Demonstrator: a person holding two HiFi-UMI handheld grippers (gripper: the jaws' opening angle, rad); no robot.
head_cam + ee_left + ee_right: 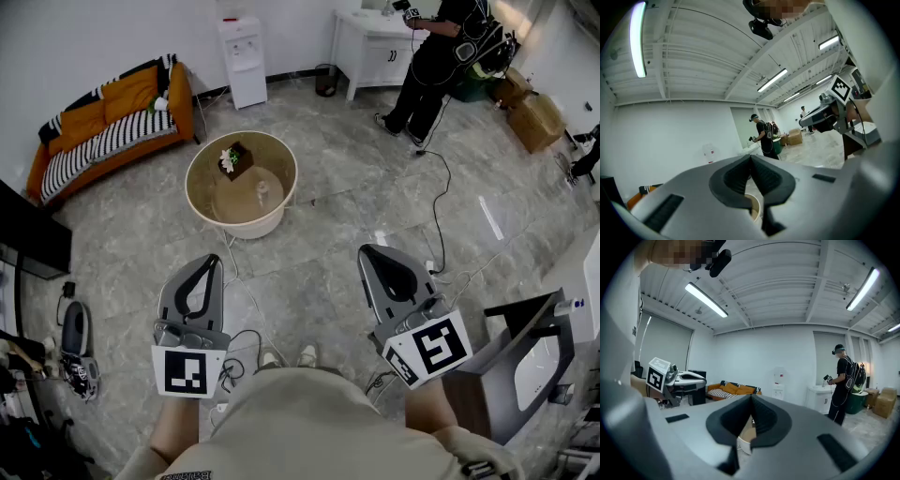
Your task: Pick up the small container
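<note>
The small container (262, 190), a pale little cup, stands on a round beige table (281, 217) with a raised rim, ahead of me on the floor. Beside it sits a dark box with white flowers (232, 159). My left gripper (214, 258) and right gripper (366, 249) are both held up well short of the table, shut and holding nothing. In the left gripper view the left gripper (751, 157) has its jaws closed tip to tip, and a sliver of the table (753, 206) shows below them. The right gripper (751, 397) looks the same in its own view.
An orange sofa (108, 117) stands at the back left, with a water dispenser (244, 61) and a white cabinet (375, 47) along the far wall. A person (441, 66) stands at the back right. A cable (436, 202) runs over the floor. A grey stand (525, 356) is close on my right.
</note>
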